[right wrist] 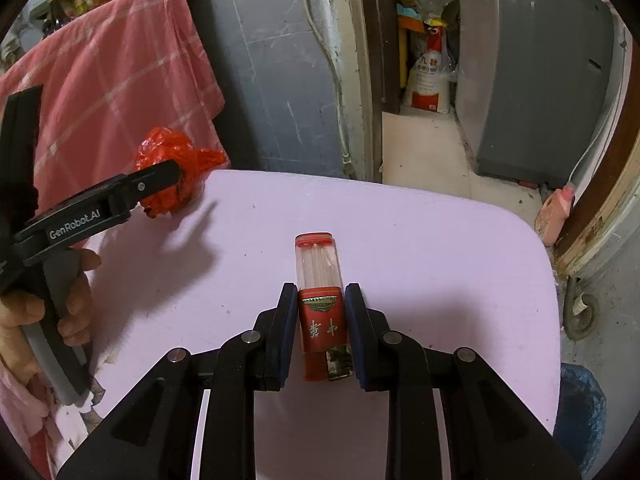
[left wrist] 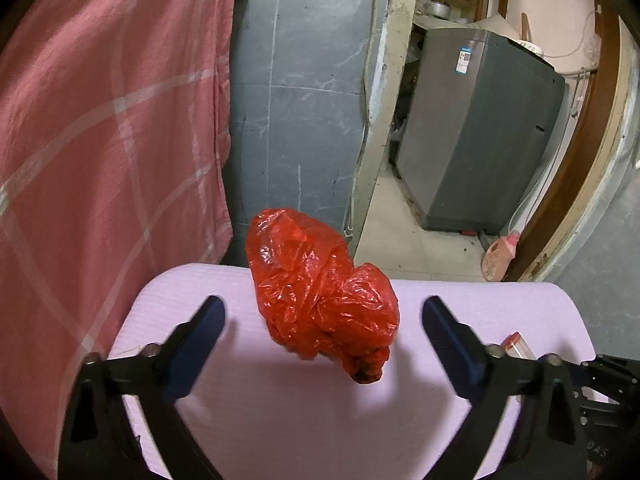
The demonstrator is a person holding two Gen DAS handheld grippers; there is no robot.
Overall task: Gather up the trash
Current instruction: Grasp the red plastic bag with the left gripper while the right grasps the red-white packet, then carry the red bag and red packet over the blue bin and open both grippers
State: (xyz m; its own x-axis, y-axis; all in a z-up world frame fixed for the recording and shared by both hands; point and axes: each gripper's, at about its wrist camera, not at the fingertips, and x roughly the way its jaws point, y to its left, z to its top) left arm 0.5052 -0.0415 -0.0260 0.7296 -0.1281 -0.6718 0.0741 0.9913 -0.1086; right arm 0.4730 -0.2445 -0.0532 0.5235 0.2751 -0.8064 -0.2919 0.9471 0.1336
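A crumpled red plastic bag [left wrist: 320, 292] lies on the far edge of a lilac table [left wrist: 280, 400]. My left gripper [left wrist: 322, 318] is open, with the bag between its wide-spread fingers, neither pad touching it. In the right wrist view the bag [right wrist: 172, 172] sits at the table's far left corner, with the left gripper [right wrist: 160, 178] over it. My right gripper [right wrist: 320, 300] is shut on a red cigarette pack [right wrist: 324, 320] with a clear wrapper that lies on the lilac table [right wrist: 440, 280].
A pink checked cloth [left wrist: 100, 140] hangs at the left. A grey concrete wall [left wrist: 300, 80] is behind the table. A grey washing machine [left wrist: 480, 128] and a pink detergent bottle [right wrist: 554, 216] stand beyond. A bin with a blue bag [right wrist: 580, 412] is at the table's right.
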